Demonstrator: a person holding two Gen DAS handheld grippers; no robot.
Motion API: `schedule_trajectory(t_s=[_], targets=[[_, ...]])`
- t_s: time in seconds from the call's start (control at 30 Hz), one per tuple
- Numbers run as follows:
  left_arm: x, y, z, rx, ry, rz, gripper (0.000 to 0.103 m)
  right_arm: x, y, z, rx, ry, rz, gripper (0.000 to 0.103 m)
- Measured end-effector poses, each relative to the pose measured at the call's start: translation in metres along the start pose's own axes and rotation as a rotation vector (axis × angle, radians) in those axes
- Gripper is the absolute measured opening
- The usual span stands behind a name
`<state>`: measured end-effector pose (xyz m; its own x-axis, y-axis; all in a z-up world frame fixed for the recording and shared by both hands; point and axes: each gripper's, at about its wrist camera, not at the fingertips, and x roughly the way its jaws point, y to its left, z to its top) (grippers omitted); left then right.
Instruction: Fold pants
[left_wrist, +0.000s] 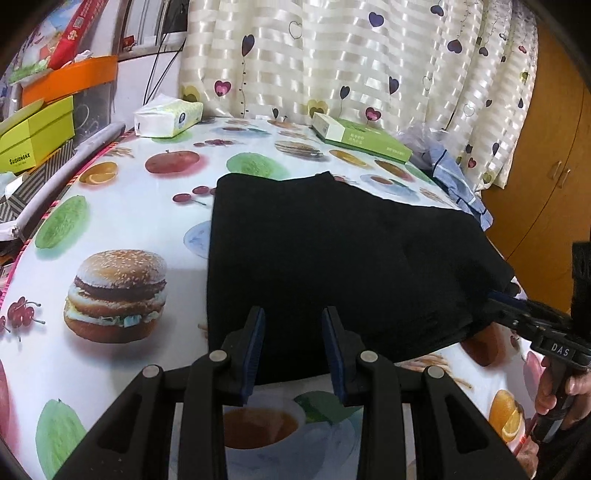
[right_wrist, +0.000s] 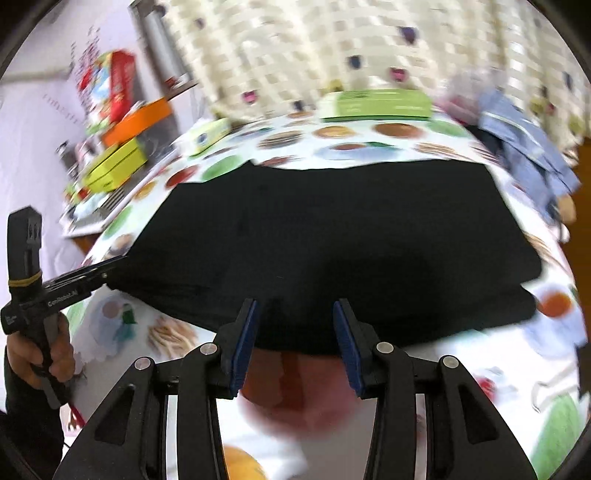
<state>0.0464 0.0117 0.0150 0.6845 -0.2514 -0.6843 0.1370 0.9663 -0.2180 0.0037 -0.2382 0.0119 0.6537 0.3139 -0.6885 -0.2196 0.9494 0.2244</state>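
The black pants (left_wrist: 332, 266) lie folded flat on the table with the food-print cloth (left_wrist: 122, 229). My left gripper (left_wrist: 293, 317) is open, its blue pads on either side of the near edge of the pants. My right gripper (right_wrist: 293, 310) is open too, at the near edge of the pants (right_wrist: 332, 240) in the blurred right wrist view. In the left wrist view the right gripper (left_wrist: 495, 295) shows side-on at the pants' right corner. In the right wrist view the left gripper (right_wrist: 110, 264) shows at the pants' left corner.
A tissue pack (left_wrist: 168, 118) and a green box (left_wrist: 360, 136) lie at the far side of the table. A blue striped cloth (left_wrist: 454, 177) hangs at the far right corner. Yellow and orange boxes (left_wrist: 37, 136) are stacked at the left. A curtain (left_wrist: 351, 55) hangs behind.
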Motion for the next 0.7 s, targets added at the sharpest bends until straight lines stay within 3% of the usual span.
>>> schedule_trajectory(t_s=[0.23, 0.3, 0.47, 0.7], targets=[[0.003, -0.017, 0.003, 0.029, -0.020, -0.001, 0.034, -0.028, -0.040, -0.009, 0.129, -0.035, -0.058, 0.044], [0.004, -0.020, 0.003, 0.040, -0.022, -0.001, 0.034, -0.033, -0.052, -0.012, 0.178, -0.043, -0.069, 0.051], [0.010, -0.022, 0.004, 0.042, -0.017, 0.012, 0.034, -0.039, -0.076, -0.019, 0.293, -0.053, -0.095, 0.052], [0.008, -0.035, 0.006, 0.066, -0.031, 0.002, 0.034, -0.036, -0.097, -0.020, 0.409, -0.062, -0.084, 0.052]])
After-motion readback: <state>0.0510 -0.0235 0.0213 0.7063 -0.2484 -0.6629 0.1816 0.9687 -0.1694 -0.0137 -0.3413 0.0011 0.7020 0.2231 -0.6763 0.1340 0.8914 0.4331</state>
